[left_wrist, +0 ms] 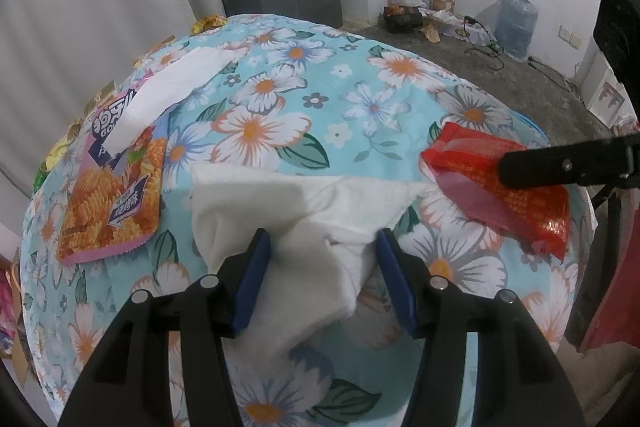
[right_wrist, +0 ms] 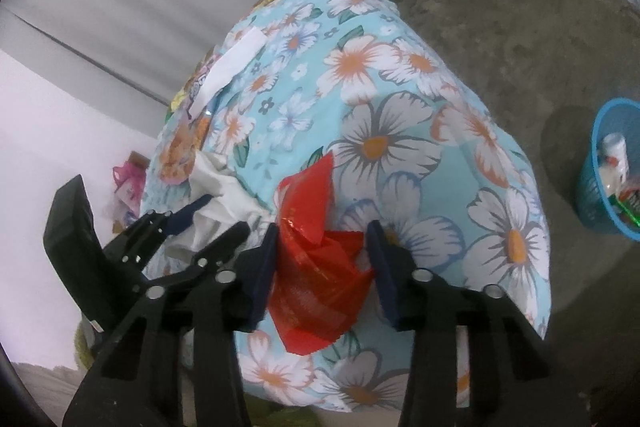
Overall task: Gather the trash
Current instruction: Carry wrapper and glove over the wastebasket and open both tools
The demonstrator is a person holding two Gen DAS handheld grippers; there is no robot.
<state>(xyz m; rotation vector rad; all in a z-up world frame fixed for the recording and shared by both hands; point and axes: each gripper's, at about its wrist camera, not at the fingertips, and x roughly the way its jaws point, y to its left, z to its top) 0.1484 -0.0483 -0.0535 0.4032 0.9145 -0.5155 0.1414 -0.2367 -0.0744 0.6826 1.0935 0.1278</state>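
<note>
Both grippers open: left gripper (left_wrist: 322,247) straddles crumpled tissue (left_wrist: 304,203), right gripper (right_wrist: 320,239) straddles red wrapper (right_wrist: 316,267).

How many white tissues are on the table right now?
2. One crumpled tissue between the open left gripper fingers at the near edge; one flat tissue far left, lying over the orange snack bag. Others may be hidden.

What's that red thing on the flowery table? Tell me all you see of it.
The red wrapper is a crinkled, shiny plastic packet with fine gold print and a paler pink side. It lies crumpled on the floral tablecloth near the table's edge, between the open fingers of the right hand-held gripper, beside a white tissue.
</note>
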